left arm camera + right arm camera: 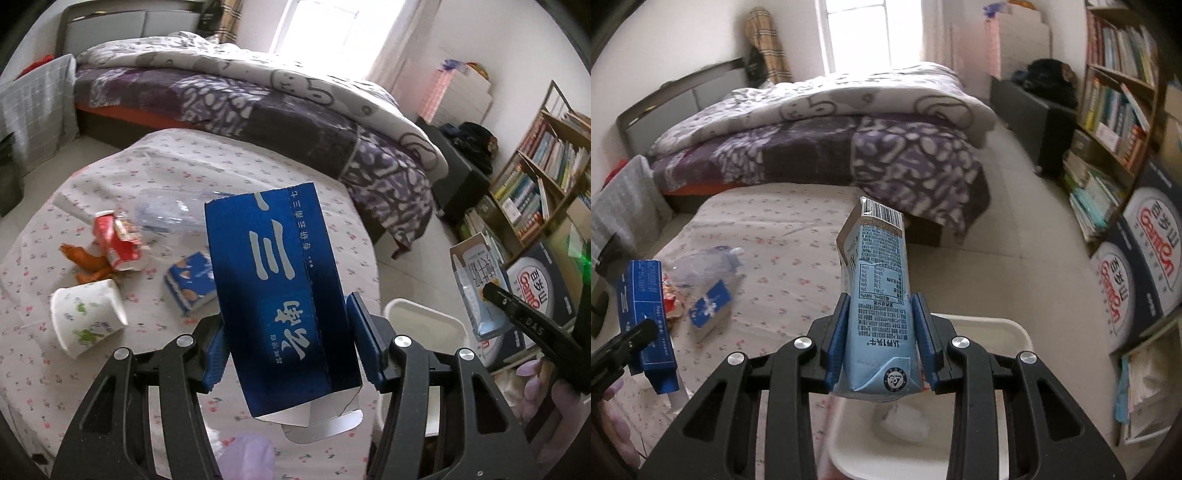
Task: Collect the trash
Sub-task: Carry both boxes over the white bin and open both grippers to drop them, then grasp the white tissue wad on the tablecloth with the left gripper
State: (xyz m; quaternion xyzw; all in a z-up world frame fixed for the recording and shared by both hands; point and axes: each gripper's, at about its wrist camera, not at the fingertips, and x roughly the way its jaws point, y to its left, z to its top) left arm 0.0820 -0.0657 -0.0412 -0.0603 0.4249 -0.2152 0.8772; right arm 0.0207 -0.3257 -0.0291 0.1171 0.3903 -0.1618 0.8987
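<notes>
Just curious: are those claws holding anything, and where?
Left gripper clamps the dark blue box by its sides, near its lower end. Right gripper pinches the light blue carton likewise.

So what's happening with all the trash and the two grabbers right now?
left gripper: shut on the dark blue box
dark blue box: held up, bottom flap open
right gripper: shut on the light blue carton
light blue carton: held over the bin, dented
white bin: open, white crumpled stuff inside
paper cup: tipped over, squashed
red carton: crushed
plastic bottle: lying down
small blue box: lying on the table
</notes>
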